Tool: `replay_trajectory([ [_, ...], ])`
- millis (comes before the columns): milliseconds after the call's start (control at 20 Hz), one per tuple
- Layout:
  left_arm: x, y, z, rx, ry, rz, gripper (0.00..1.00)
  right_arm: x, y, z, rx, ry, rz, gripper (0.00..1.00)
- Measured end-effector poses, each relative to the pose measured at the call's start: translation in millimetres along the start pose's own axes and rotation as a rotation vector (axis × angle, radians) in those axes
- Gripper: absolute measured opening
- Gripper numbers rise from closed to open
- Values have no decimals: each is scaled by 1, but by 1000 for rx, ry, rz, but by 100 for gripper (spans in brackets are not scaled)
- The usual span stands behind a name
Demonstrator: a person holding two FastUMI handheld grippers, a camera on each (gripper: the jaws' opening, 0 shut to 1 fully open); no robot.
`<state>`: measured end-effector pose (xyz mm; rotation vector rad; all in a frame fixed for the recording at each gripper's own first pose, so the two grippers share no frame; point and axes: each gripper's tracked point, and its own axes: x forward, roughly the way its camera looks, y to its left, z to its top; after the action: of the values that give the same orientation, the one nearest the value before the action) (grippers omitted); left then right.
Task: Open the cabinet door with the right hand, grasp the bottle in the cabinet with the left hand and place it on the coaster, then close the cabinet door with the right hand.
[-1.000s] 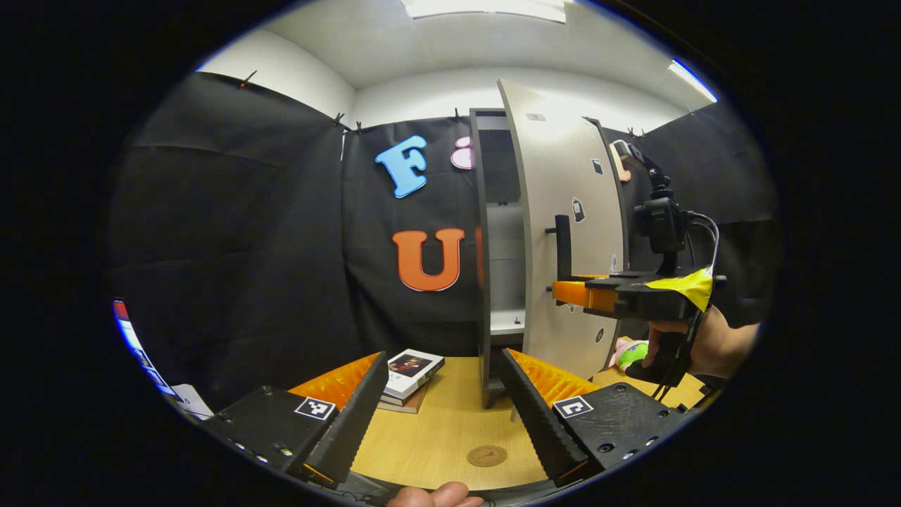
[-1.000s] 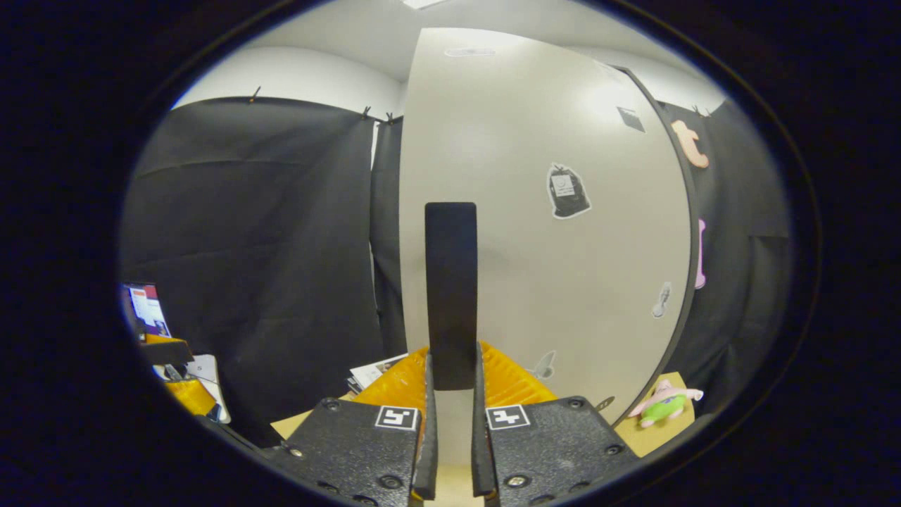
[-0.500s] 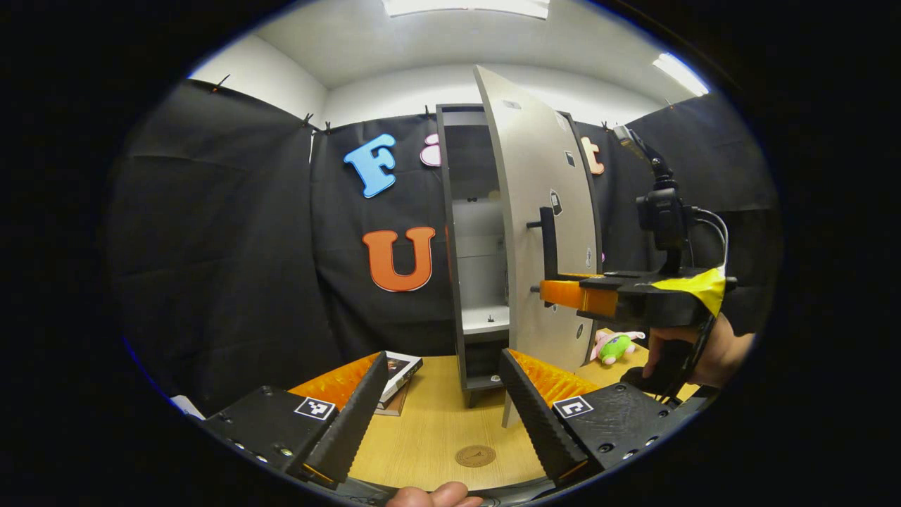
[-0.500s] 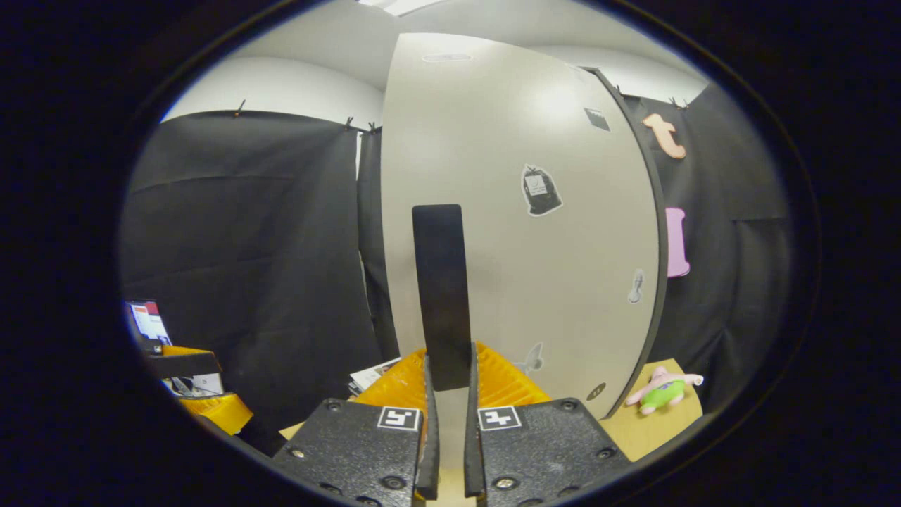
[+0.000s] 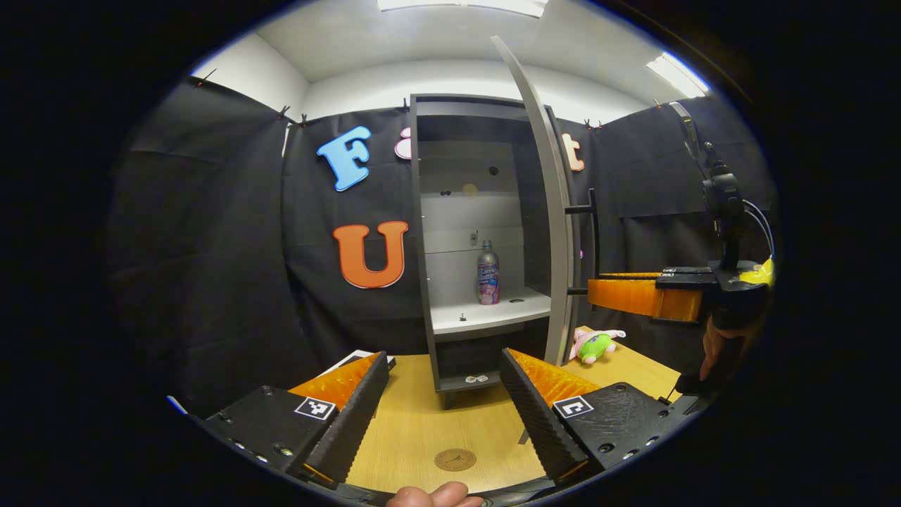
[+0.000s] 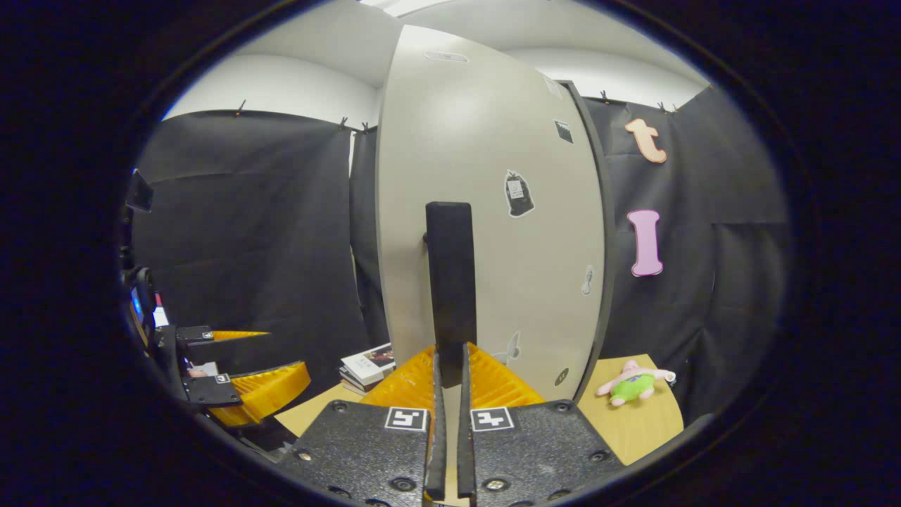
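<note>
The right gripper (image 6: 448, 366) is clamped on the black handle (image 6: 450, 278) of the cabinet door (image 6: 486, 211), both fingers pressing the bar's lower end. In the left gripper view the same gripper (image 5: 598, 290) reaches in from the right, held by a hand (image 5: 714, 348), its fingers meeting the handle (image 5: 593, 236) at the door's edge.

The left gripper (image 5: 443, 391) hangs above the bench (image 5: 422, 429) with its fingers spread wide and nothing between them. In the right gripper view it (image 6: 281, 366) sits low at the left, apart from the door.

The door (image 5: 552, 211) stands swung out, seen nearly edge-on, so the cabinet (image 5: 479, 239) is open. The bottle (image 5: 488, 273) stands upright on the middle shelf (image 5: 486, 313), towards the back. The round coaster (image 5: 455, 460) lies on the bench in front of the cabinet, between the left gripper's fingers as that view frames it.

A green and pink plush toy (image 6: 633, 386) lies on the bench right of the door. A stack of books (image 6: 366, 366) rests on the bench left of the door.
</note>
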<state>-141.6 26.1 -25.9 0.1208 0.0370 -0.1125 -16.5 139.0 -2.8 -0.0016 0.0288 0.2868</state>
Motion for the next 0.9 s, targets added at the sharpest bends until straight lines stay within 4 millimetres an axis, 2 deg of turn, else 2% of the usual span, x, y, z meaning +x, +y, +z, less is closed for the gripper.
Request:
replay_trajectory([
  [200,13,-28,9,2,-27,-76,96,-25,-20,-1,4,1,-62,9],
  [250,15,-36,10,2,-29,-92,100,-30,-23,-2,18,6,-77,9],
  [350,23,-47,6,-2,-28,-121,100,-40,-33,-1,31,11,-100,9],
  [400,27,-53,5,-8,-23,-135,96,-45,-40,0,35,12,-112,9],
  [500,35,-65,3,-30,-12,-162,100,-55,-53,-1,39,14,-139,9],
  [600,47,-78,4,-59,-7,-188,96,-64,-64,-1,49,10,-169,9],
  [650,53,-84,4,-70,-3,-201,100,-67,-70,-2,53,7,-186,8],
  [750,65,-92,2,-77,8,-218,96,-75,-89,-9,56,19,-234,7],
  [900,87,-99,-1,-71,15,-214,96,-96,-129,-2,108,-7,-329,8],
])
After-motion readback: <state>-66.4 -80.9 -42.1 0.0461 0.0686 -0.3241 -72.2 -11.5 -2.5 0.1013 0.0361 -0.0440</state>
